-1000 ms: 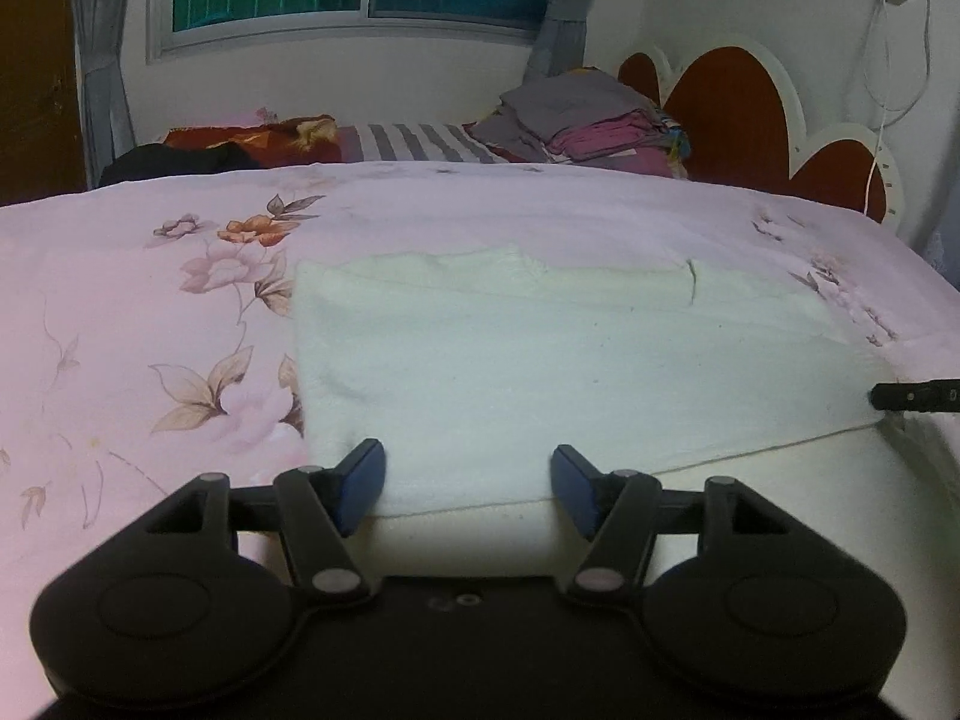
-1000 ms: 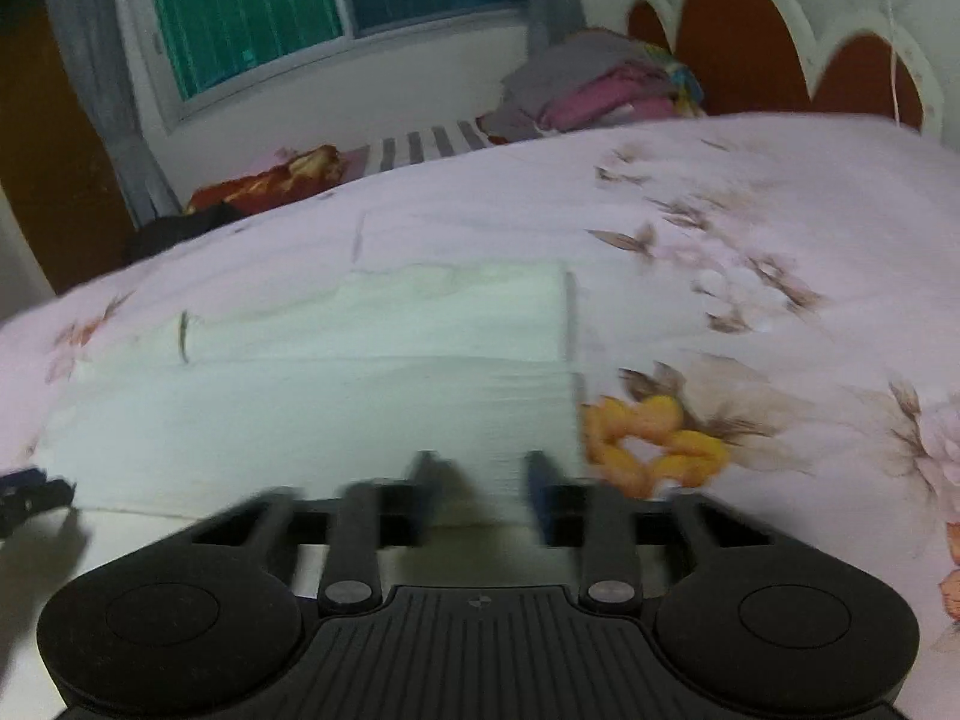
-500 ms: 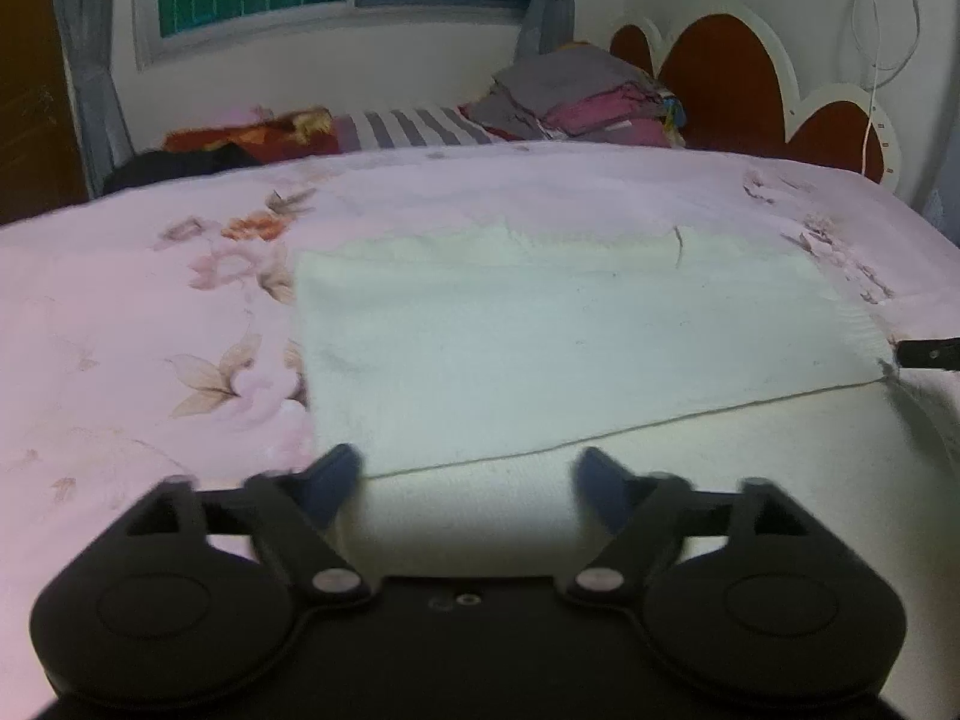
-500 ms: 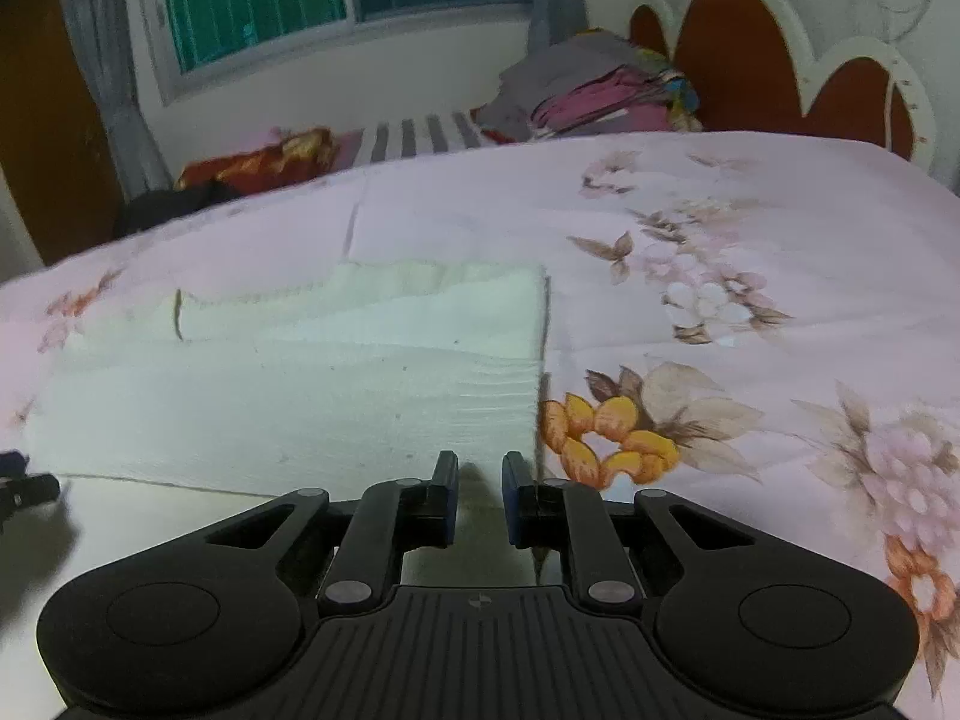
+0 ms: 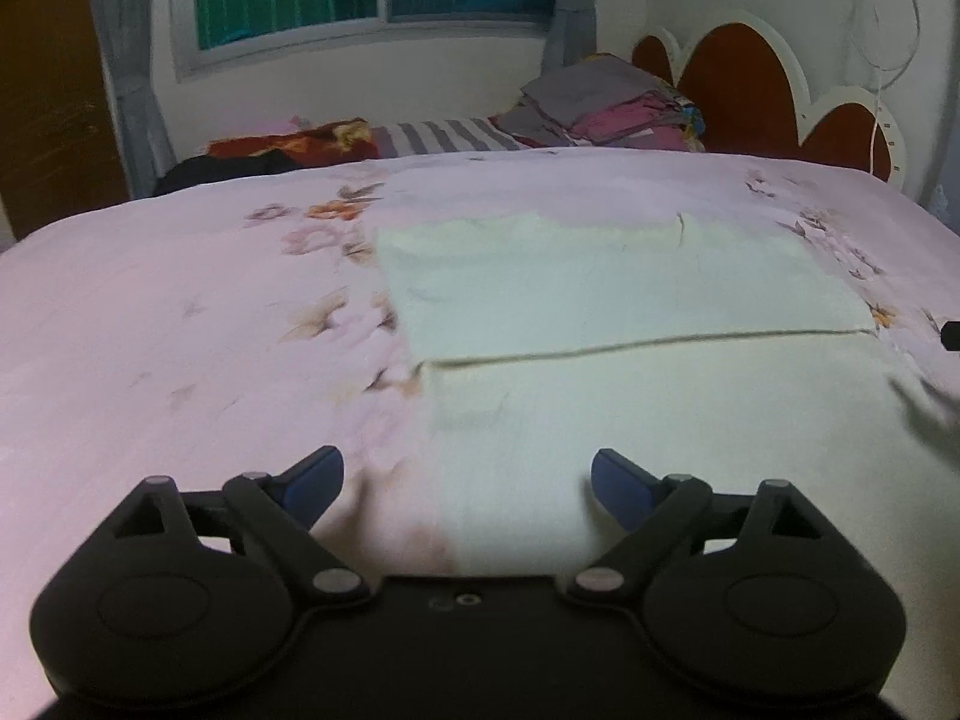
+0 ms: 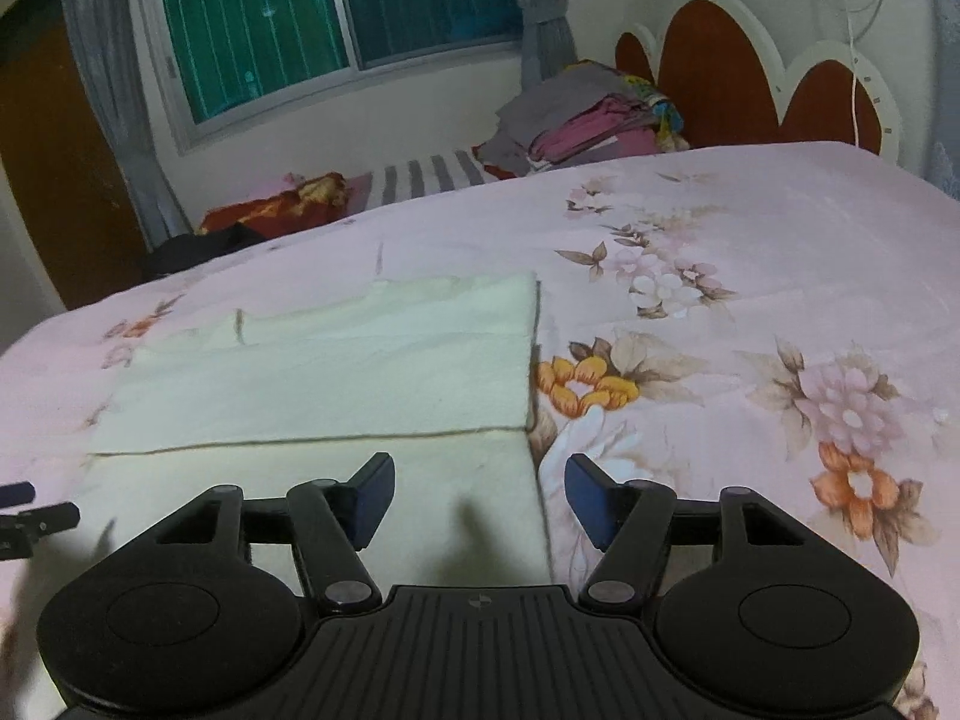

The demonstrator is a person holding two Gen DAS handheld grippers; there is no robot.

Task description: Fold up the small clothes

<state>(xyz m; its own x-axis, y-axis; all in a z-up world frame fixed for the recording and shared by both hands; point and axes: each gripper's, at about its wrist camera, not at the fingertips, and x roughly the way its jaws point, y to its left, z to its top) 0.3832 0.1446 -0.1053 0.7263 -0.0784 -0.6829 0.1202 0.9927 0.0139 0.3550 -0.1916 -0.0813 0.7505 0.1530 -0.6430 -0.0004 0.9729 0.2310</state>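
cloth: a pale cream garment lies flat on the bed, with its far part doubled over toward the near part; the folded edge runs from 9 to 3 o'clock across the left wrist view.
handling: it looks light, soft and limp, probably a fleecy knit. It should sag from any pinch point and is unlikely to slip on the bedcover or be damaged.
where to hold: the two near corners look best, one per tong, so the free edge lifts evenly. A pinch mid-edge would likely let the corners droop.
left tongs: jaws spread wide and closing slightly, nothing pinched. The near left corner of the cloth lies below and between them.
right tongs: jaws opening, nothing gripped. The cloth's right edge sits under the gap, towards the left finger.
surroundings: a stack of folded clothes sits at about 1 o'clock by the headboard. A red patterned cloth and a dark heap lie at 11 o'clock under the window.
in the way: nothing rests on the garment and the bedcover around it is bare. Each tong's tip shows at the edge of the other's view, so the two could crowd each other.
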